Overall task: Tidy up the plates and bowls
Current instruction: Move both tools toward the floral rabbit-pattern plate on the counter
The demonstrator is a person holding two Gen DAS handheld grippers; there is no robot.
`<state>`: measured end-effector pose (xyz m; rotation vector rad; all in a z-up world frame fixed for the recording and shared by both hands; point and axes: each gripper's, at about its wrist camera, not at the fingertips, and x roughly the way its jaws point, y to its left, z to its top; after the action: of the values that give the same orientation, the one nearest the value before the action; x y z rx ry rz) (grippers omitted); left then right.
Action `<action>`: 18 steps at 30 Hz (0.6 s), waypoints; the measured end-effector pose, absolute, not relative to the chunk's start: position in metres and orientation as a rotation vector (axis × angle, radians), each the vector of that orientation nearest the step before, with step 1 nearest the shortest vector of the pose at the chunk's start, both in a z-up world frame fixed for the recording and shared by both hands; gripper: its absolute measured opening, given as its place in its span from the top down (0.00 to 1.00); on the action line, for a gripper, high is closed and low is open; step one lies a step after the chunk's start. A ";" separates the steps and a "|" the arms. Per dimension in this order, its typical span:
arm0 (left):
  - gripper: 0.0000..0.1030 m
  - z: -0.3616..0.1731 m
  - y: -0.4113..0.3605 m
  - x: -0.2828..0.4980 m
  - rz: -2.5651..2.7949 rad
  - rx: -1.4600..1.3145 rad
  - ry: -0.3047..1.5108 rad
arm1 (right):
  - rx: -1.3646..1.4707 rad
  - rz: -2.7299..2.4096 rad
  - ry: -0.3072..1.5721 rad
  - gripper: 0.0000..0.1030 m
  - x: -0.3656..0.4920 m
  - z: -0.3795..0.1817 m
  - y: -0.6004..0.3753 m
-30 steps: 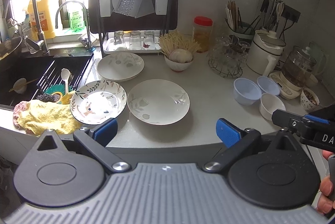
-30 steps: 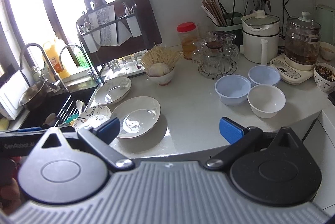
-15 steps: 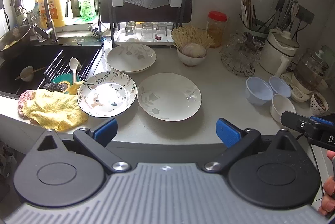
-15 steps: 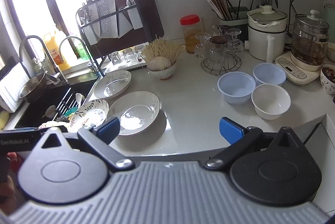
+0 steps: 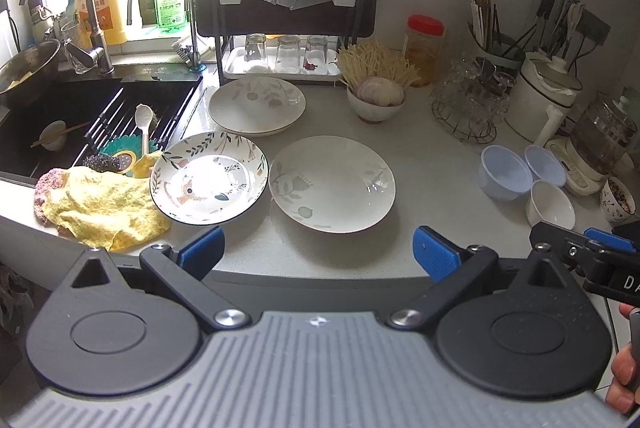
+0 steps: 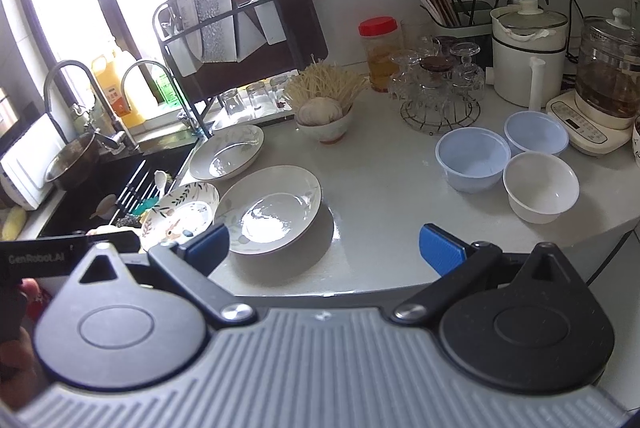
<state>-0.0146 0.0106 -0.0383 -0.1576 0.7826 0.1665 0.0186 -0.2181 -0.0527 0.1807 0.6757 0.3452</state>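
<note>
Three plates lie on the white counter: a leaf-patterned plate (image 5: 209,178) at the left, a white floral plate (image 5: 332,183) beside it, and another white plate (image 5: 257,105) behind them. At the right sit two pale blue bowls (image 5: 505,178) (image 5: 545,164) and a white bowl (image 5: 550,204). My left gripper (image 5: 318,253) hovers open over the counter's front edge, before the two near plates. My right gripper (image 6: 324,245) is also open, level with the front edge, between the floral plate (image 6: 274,214) and the bowls (image 6: 472,164) (image 6: 540,186). Neither holds anything.
A black sink (image 5: 80,120) with a spoon and scrubbers is at the left, with a yellow cloth (image 5: 100,204) on its rim. A dish rack (image 5: 280,8) with glasses stands at the back. A garlic bowl (image 5: 376,100), glass stand (image 5: 468,100), pot and kettle (image 5: 600,140) crowd the back right.
Both grippers have moved forward and up towards the counter, so the plates and bowls appear closer. Both have stayed open, and nothing on the counter has moved.
</note>
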 end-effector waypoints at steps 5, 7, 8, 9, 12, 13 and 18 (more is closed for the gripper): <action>0.01 -0.036 0.016 -0.004 0.155 -0.150 0.785 | 0.187 0.337 0.661 0.00 0.023 -0.049 -0.216; 0.01 -0.035 0.019 0.000 0.150 -0.145 0.784 | 0.192 0.334 0.658 0.00 0.027 -0.048 -0.213; 0.01 -0.035 0.021 0.003 0.148 -0.144 0.781 | 0.195 0.335 0.655 0.00 0.028 -0.047 -0.212; 0.01 -0.035 0.024 0.005 0.144 -0.146 0.777 | 0.197 0.334 0.648 0.00 0.030 -0.046 -0.210; 0.01 -0.035 0.033 0.013 0.134 -0.150 0.775 | 0.179 0.331 0.622 0.00 0.034 -0.044 -0.202; 0.01 -0.035 0.036 0.016 0.127 -0.152 0.772 | 0.171 0.331 0.612 0.00 0.035 -0.043 -0.198; 0.01 -0.036 0.058 0.042 0.083 -0.154 0.762 | 0.139 0.327 0.571 0.00 0.043 -0.037 -0.175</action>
<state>0.0417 0.0577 -0.0363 -0.1543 0.7617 0.0826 0.0432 -0.1752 -0.0375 0.1392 0.5714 0.3273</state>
